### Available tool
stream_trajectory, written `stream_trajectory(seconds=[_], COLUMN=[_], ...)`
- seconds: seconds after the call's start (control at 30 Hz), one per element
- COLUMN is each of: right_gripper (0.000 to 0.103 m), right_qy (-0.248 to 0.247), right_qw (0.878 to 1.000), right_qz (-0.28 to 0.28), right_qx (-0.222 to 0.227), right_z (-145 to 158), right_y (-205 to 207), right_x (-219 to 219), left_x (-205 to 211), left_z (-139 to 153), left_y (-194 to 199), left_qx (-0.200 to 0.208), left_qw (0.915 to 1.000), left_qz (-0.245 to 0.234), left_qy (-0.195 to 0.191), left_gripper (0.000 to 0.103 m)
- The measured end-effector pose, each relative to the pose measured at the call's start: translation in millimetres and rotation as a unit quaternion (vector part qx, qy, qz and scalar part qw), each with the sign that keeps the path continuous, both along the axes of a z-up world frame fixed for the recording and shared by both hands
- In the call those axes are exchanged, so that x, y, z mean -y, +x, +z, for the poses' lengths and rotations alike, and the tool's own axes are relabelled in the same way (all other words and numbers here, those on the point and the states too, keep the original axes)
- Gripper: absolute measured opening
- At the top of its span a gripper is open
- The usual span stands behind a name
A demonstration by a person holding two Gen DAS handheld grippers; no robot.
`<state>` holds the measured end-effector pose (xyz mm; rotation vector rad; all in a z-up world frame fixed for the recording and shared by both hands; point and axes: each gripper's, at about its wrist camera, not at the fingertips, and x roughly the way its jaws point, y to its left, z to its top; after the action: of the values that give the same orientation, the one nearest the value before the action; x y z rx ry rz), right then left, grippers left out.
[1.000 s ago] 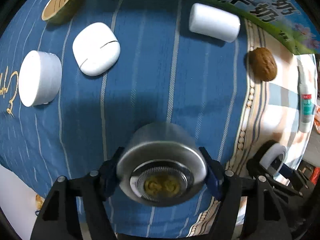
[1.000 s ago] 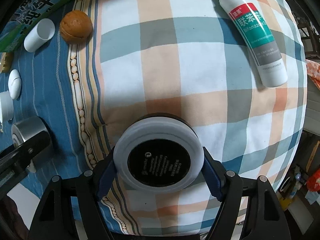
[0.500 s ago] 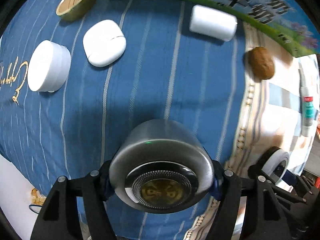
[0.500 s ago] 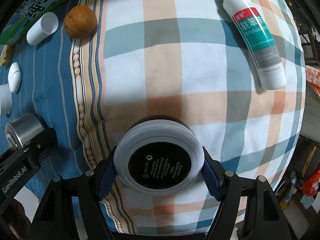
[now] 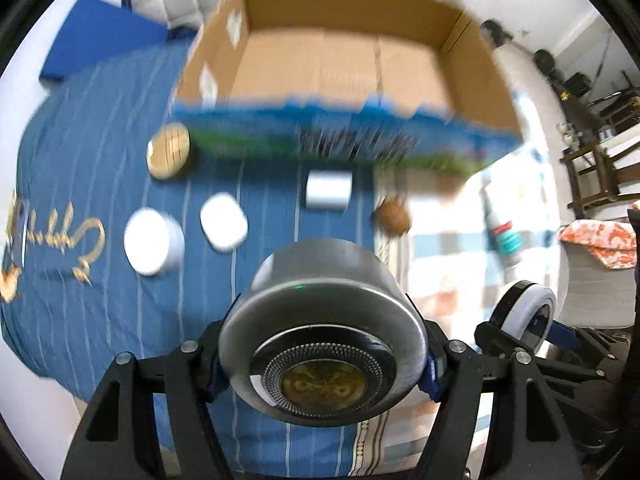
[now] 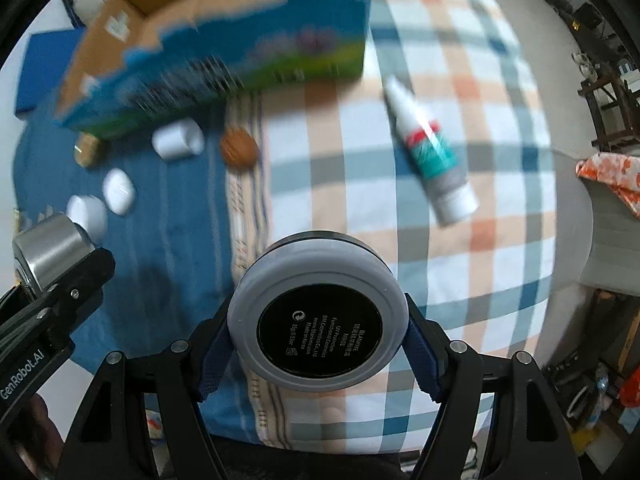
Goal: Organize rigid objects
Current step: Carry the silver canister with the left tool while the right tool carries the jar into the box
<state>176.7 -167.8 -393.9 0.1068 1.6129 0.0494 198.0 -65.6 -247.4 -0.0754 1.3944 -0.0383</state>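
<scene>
The left tongs [image 5: 322,364] are clamped on a silver round shaver [image 5: 322,344], its foil face turned toward the camera; the right tongs [image 6: 318,338] are clamped on a white round compact [image 6: 318,316] with a black printed label. Compared with a second earlier, both are carried higher above the bed, so the objects below appear smaller and an open cardboard box [image 5: 344,60], then visible only as a printed edge, is now seen whole, its inside bare. The picture is blurred by motion.

Beyond the left tongs, on the blue striped blanket [image 5: 100,300], a white round jar [image 5: 152,240] and a white earbud case [image 5: 224,222] lie to the left, a white cylinder [image 5: 329,190] straight ahead, and a walnut [image 5: 394,216] slightly to the right. A gold-lidded tin [image 5: 168,151] sits farther off, just beside the box's printed wall.

Beyond the right tongs, on the plaid sheet [image 6: 500,160], a white tube [image 6: 430,152] with a teal and red label lies diagonally to the right. Between either pair of tongs and the box opening, only the near box wall stands.
</scene>
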Motion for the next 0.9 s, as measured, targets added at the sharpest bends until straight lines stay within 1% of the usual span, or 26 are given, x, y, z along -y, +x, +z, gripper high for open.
stream_trajectory(seconds=[0.03, 0.07, 0.1, 0.13, 0.17, 0.27, 0.33, 0.43, 0.6, 0.7, 0.8, 0.9], right_gripper=[0.077, 0.077, 0.077, 0.077, 0.077, 0.077, 0.077, 0.077, 0.077, 0.077, 0.077, 0.077], right_qy=[0.004, 0.008, 0.012, 0.018, 0.02, 0.029, 0.035, 0.039, 0.034, 0.025, 0.019, 0.014], right_qw=[1.0, 1.0, 0.999, 0.999, 0.998, 0.995, 0.993, 0.99, 0.987, 0.986, 0.987, 0.988], right_qz=[-0.002, -0.001, 0.0, 0.001, 0.002, 0.007, 0.008, 0.01, 0.012, 0.015, 0.015, 0.013], right_qx=[0.012, 0.024, 0.033, 0.048, 0.059, 0.092, 0.113, 0.135, 0.156, 0.162, 0.16, 0.154], right_z=[19, 38, 57, 74, 80, 112, 140, 160, 176, 177, 168, 153], right_y=[5, 11, 16, 20, 25, 37, 51, 70, 103, 125, 147, 174], right_x=[3, 8, 22, 22, 24, 22, 20, 14, 4, -3, -7, -13], left_x=[-1, 0, 0, 2, 5, 10, 10, 9, 2, -3, -6, -10], left_z=[14, 20, 32, 39, 46, 65, 81, 93, 102, 102, 93, 78], left_y=[8, 18, 23, 30, 35, 51, 63, 80, 117, 141, 165, 192], left_qx=[0.011, 0.02, 0.031, 0.04, 0.048, 0.075, 0.092, 0.112, 0.131, 0.133, 0.124, 0.106], left_qw=[0.9999, 0.9998, 0.9994, 0.999, 0.9986, 0.9966, 0.9949, 0.9927, 0.9903, 0.99, 0.9911, 0.9929], left_qz=[-0.006, -0.009, -0.013, -0.017, -0.02, -0.03, -0.034, -0.038, -0.04, -0.04, -0.038, -0.037], left_qy=[-0.001, -0.003, -0.008, -0.01, -0.011, -0.019, -0.024, -0.024, -0.023, -0.022, -0.027, -0.038], left_gripper=[0.069, 0.069, 0.069, 0.069, 0.069, 0.069, 0.069, 0.069, 0.069, 0.069, 0.069, 0.069])
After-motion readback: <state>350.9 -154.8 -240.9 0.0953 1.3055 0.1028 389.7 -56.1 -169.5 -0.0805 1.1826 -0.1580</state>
